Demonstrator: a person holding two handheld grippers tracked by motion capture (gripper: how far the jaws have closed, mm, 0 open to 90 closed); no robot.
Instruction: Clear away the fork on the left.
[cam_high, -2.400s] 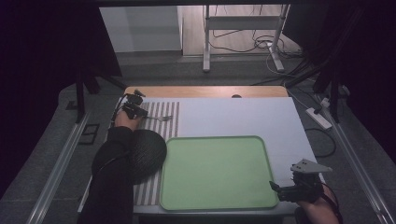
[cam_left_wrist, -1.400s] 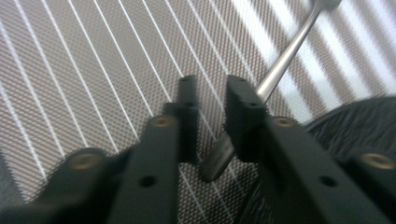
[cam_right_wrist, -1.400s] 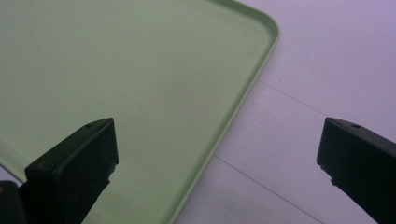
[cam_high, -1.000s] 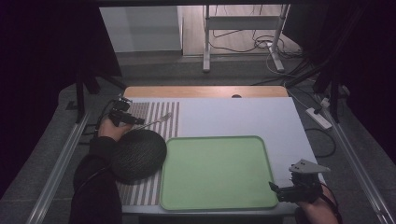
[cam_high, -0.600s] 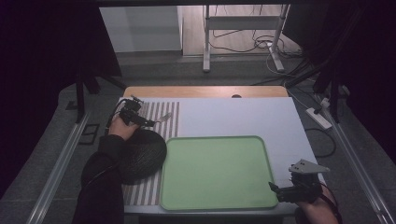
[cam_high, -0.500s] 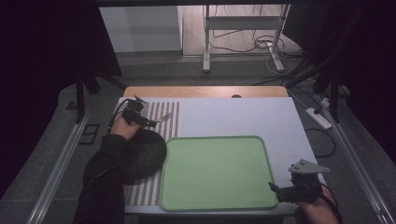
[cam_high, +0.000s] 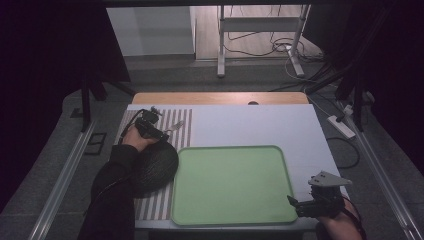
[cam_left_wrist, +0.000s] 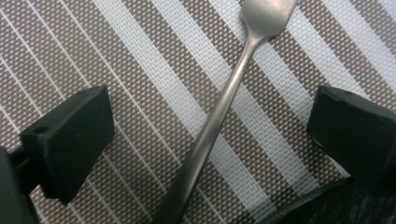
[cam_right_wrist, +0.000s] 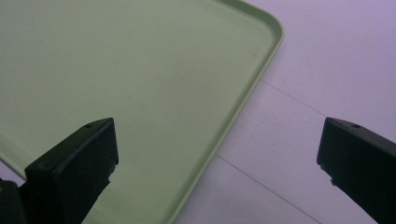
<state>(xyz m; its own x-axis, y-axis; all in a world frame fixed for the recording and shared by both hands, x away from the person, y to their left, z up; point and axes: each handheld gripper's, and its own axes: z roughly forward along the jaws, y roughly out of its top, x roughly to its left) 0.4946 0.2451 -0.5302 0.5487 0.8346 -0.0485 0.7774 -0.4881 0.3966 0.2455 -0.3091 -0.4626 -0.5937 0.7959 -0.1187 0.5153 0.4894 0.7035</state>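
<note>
My left hand-held gripper (cam_left_wrist: 210, 135) hangs low over the striped placemat (cam_left_wrist: 140, 70) at the far left of the tabletop (cam_high: 250, 122), its jaws spread wide. They have just been opening, and the fork (cam_left_wrist: 219, 112) lies between them without either pad touching it. In the left gripper view the fork's handle runs up the middle of the gap, tilted across the brown and white stripes, with the start of its head at the top edge; the tines run out of the picture. The fork rests flat on the placemat. From the high view the left hand-held gripper (cam_high: 159, 131) sits just beyond a dark round plate (cam_high: 160, 165), and the fork (cam_high: 175, 125) shows as a small pale sliver just to its right. That plate's dark rim also creeps into the bottom right corner of the left gripper view, close to the fork's handle end.

My right hand-held gripper (cam_high: 295, 202) is at the near right corner of the tabletop, well apart from the fork. Its jaws (cam_right_wrist: 219, 163) stand wide open with nothing between them, hovering over a corner of the green tray (cam_right_wrist: 140, 70), where the tray's raised rim meets the pale tabletop. The green tray (cam_high: 230, 185) lies in the near middle of the tabletop, its left edge just beside the plate and overlapping the placemat.
</note>
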